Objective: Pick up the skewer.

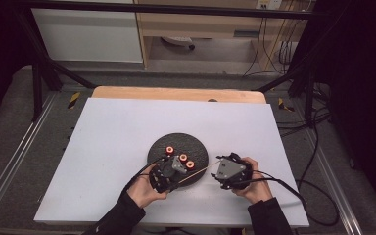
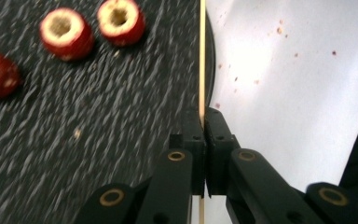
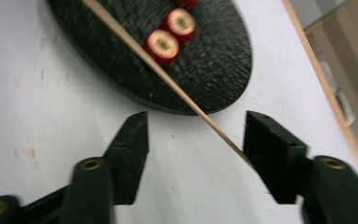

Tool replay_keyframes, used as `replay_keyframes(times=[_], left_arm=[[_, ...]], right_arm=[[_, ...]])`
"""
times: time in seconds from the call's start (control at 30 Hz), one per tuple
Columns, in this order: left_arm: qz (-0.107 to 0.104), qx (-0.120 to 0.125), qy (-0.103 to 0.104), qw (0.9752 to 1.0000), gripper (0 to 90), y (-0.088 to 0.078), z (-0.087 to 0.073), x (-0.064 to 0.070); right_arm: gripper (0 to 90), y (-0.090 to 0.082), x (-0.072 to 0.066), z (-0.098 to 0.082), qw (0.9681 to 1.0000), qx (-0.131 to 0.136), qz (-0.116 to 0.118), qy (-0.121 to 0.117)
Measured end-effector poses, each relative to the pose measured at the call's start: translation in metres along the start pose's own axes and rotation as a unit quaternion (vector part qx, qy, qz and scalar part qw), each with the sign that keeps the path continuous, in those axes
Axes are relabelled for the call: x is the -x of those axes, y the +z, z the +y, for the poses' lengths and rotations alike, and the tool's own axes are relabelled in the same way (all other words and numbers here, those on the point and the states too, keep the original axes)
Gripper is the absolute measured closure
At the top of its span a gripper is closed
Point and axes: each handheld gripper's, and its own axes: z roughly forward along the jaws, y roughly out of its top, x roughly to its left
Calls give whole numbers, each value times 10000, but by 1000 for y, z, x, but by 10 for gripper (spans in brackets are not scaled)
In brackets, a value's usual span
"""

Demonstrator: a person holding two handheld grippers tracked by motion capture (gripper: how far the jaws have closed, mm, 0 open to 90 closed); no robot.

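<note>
red fruit slices [image 1: 182, 157]: 3; wooden skewer [image 1: 196, 172]: 1; dark round plate [image 1: 196, 144]: 1; hand-held grippers: 2

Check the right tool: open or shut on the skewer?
Open: right tool jaws stand apart; the skewer passes between, unpinched.

three slices [image 1: 182, 157] on plate [image 1: 196, 142] | skewer [image 1: 200, 171] right (overhanging rim)
</note>
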Motion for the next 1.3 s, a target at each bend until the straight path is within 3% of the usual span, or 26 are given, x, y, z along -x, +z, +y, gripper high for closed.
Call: replay_keyframes(times=[0.1, 0.23, 0.47, 0.7, 0.83, 0.97, 1.03, 1.13, 1.23, 1.3], left_arm=[[30, 39, -48, 10000, 884, -3, -8, -2], [78, 137, -102, 9998, 885, -8, -19, -3], [234, 524, -379, 9976, 885, -19, -41, -7], [357, 992, -670, 9922, 885, -28, -64, -11], [442, 1270, -877, 9870, 885, -33, -75, -14], [500, 1505, -1047, 9818, 884, -35, -85, -17], [469, 1568, -1103, 9803, 884, -34, -89, -18], [484, 1593, -1137, 9795, 884, -34, -94, -20], [518, 1663, -1147, 9780, 884, -36, -99, -20], [517, 1700, -1163, 9772, 884, -36, -102, -20]], right_arm=[[301, -3, 5, -10, 9966, 314, -17, 766], [223, -6, 11, -20, 9877, 255, -54, 1543], [158, -4, 13, -35, 9716, 194, 81, 2356], [107, 1, 12, -36, 9572, 36, 338, 2875], [72, 3, 15, -33, 9452, 2, 443, 3236], [37, 6, 21, -26, 9363, -217, 609, 3452], [25, 9, 23, -21, 9349, -242, 637, 3483], [11, 13, 26, -12, 9299, -249, 738, 3596], [7, 16, 26, -3, 9282, -189, 809, 3627], [6, 18, 27, 3, 9288, -173, 853, 3602]])
